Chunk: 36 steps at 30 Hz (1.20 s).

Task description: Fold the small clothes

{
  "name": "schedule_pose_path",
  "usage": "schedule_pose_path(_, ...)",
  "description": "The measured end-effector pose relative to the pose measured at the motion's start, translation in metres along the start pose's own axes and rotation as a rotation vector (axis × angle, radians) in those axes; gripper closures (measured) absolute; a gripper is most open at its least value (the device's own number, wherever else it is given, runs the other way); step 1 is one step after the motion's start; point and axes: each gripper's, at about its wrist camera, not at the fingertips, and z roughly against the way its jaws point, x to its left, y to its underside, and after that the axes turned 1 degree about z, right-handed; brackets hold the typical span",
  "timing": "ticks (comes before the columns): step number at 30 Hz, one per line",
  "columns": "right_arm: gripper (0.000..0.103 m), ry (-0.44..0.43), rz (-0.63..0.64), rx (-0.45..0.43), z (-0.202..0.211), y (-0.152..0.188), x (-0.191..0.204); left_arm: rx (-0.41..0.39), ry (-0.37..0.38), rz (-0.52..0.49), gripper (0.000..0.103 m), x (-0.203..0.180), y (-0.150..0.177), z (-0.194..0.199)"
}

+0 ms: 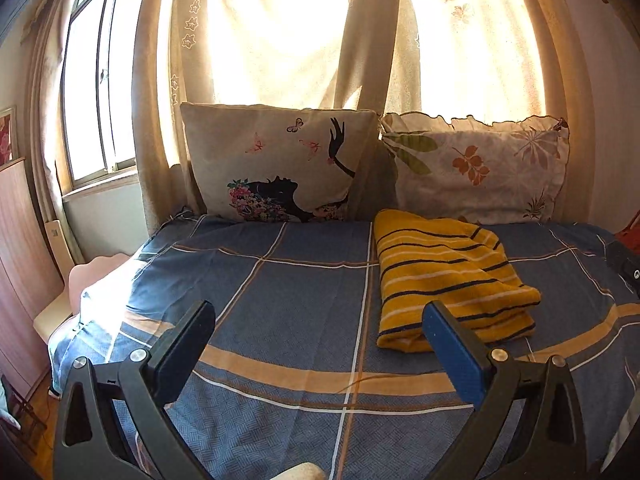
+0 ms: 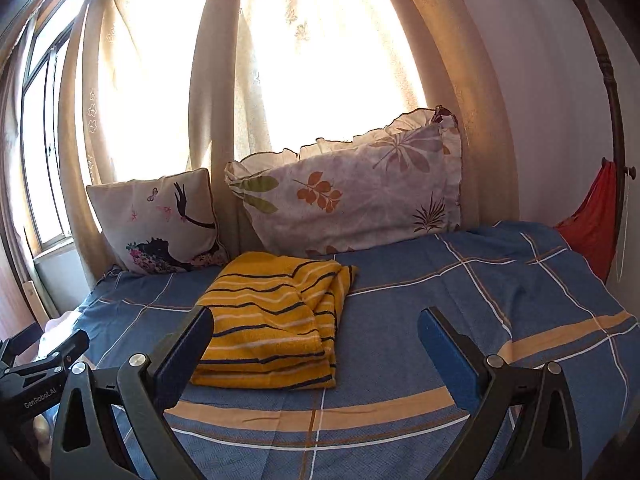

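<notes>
A yellow garment with dark and white stripes (image 1: 448,276) lies folded on the blue checked bed cover (image 1: 280,280), right of the middle. It also shows in the right wrist view (image 2: 272,328), left of centre on the bed cover (image 2: 460,292). My left gripper (image 1: 320,316) is open and empty, held above the bed, its right finger just in front of the garment's near edge. My right gripper (image 2: 316,320) is open and empty, its left finger over the garment's near left part. The left gripper's body (image 2: 44,364) shows at the left edge of the right wrist view.
Two pillows lean against the curtains at the back: one with a woman's silhouette (image 1: 276,164) and a floral one (image 1: 476,168). A window (image 1: 96,92) is at the left. A red cloth (image 2: 596,220) hangs at the right by a wooden post.
</notes>
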Motion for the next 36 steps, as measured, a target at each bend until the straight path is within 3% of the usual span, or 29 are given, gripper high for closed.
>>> schedule_pose_path(4,0.000,-0.002,-0.019,-0.067,0.012,0.009,0.001,0.065,0.045,0.012,0.000,-0.002,0.009,-0.009)
schedule_pose_path(8,0.000,-0.048,-0.068,0.073,-0.011,0.012,-0.007,0.114,0.066,0.012,0.000,-0.005,0.016,-0.018)
schedule_pose_path(18,0.000,0.050,0.050,0.267,-0.051,0.042,0.013,0.199,0.089,0.022,0.000,-0.005,0.027,-0.038)
schedule_pose_path(23,0.000,0.056,0.081,0.317,-0.063,0.050,0.021,0.228,0.096,0.024,0.000,-0.005,0.030,-0.045)
schedule_pose_path(28,0.000,0.022,0.025,0.382,-0.074,0.054,0.015,0.261,0.110,0.028,0.000,-0.005,0.033,-0.052)
schedule_pose_path(36,0.000,0.041,0.055,0.398,-0.077,0.056,0.018,0.300,0.132,0.030,0.000,-0.009,0.038,-0.059)
